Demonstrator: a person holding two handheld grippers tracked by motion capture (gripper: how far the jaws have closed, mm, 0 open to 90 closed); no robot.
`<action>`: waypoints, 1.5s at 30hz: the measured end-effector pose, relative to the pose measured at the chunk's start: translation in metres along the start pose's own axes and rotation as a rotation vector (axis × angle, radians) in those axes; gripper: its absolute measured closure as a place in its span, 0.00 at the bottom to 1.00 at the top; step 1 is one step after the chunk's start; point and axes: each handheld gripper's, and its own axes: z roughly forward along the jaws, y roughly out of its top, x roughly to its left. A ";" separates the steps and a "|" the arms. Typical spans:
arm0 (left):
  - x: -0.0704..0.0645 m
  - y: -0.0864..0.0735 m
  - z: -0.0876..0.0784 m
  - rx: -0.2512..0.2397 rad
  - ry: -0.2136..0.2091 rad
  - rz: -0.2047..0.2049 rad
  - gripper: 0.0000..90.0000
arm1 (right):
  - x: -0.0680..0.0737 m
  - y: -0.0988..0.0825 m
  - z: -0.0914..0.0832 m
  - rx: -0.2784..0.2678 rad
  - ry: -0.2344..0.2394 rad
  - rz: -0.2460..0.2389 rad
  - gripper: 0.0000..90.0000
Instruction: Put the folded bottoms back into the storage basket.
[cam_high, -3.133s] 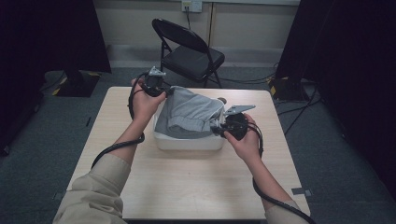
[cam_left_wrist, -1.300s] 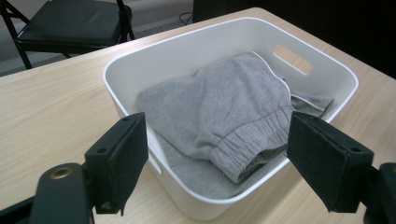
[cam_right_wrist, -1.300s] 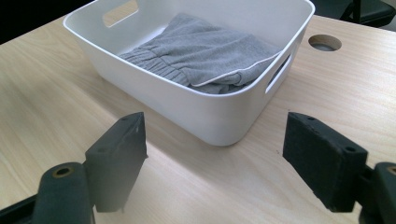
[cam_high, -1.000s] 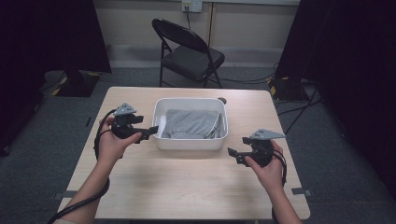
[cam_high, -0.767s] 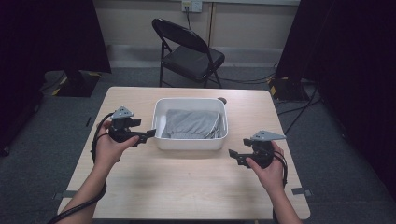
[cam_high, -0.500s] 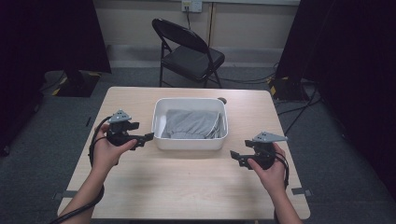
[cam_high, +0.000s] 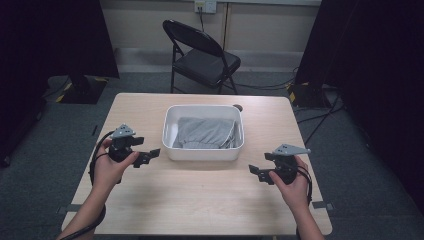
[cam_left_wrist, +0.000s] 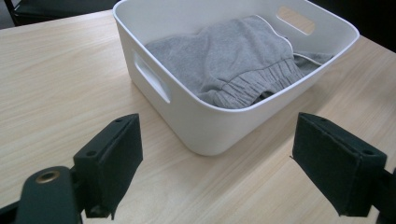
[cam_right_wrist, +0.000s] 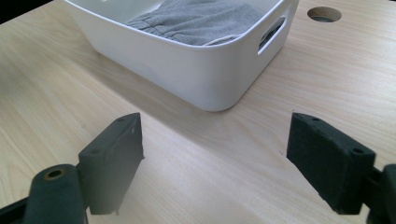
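Grey cloth (cam_high: 207, 132) folded inside white bin (cam_high: 202, 152) at mid-desk (cam_high: 200, 200), elastic waistband bunched against the near wall. Held in left hand (cam_high: 107, 170): left claw (cam_high: 150, 155), just off the bin's left side, pointing at it — jaws spread wide, gripping nothing, bare wood between them. Held in right hand (cam_high: 292, 182): right claw (cam_high: 256, 172), near the bin's right front corner but apart from it, aimed inward — jaws likewise wide apart and empty. From the left claw's camera: cloth (cam_left_wrist: 233, 65) heaped toward the bin's (cam_left_wrist: 196, 121) nearer wall, slot handle showing in that wall. From the right one: bin (cam_right_wrist: 196, 79) corner ahead, round hole (cam_right_wrist: 324, 14) in the wood beyond it. Behind the desk, folding chair (cam_high: 202, 55).
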 end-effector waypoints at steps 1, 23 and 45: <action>0.001 -0.002 -0.002 0.001 0.007 -0.005 0.17 | 0.000 -0.001 0.000 0.000 0.001 0.000 0.20; 0.012 -0.048 -0.008 0.048 0.011 -0.029 0.18 | -0.008 -0.019 -0.008 0.015 0.004 0.028 0.18; 0.018 -0.087 -0.019 0.092 0.016 0.018 0.18 | -0.019 -0.041 -0.019 0.033 -0.015 0.059 0.18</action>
